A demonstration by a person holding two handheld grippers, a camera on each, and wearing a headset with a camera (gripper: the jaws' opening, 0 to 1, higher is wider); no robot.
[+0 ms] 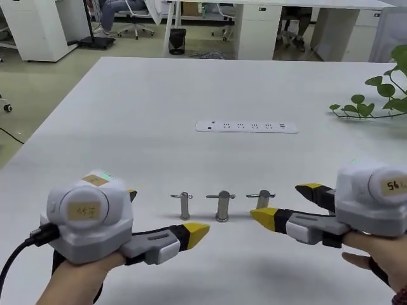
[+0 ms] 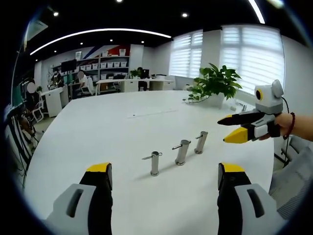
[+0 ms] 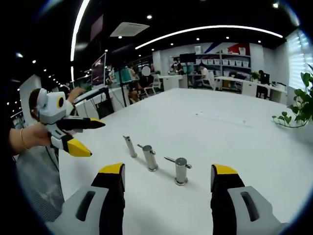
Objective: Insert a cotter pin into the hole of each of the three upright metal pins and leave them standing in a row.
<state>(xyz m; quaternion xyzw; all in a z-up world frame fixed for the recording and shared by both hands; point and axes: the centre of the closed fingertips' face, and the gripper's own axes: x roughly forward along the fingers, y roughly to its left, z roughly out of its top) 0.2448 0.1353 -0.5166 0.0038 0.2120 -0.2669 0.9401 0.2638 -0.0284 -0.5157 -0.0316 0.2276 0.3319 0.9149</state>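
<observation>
Metal pins [image 1: 222,206] stand upright in a left-to-right row on the table [image 1: 191,95], cotter pins [image 1: 220,196] crosswise through their heads, and we find the left gripper [image 1: 166,211] and right gripper [image 1: 280,201] flanking the row, each nearest its own end, jaws apart and empty.

Right hand-held gripper [image 1: 283,200]: label [image 1: 393,185] reads "56" (rest cut off). Left hand-held gripper [image 1: 167,211]: sticker [image 1: 84,211] illegible.

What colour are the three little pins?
Shiny silver-grey. The pins show best in the head view.
</observation>
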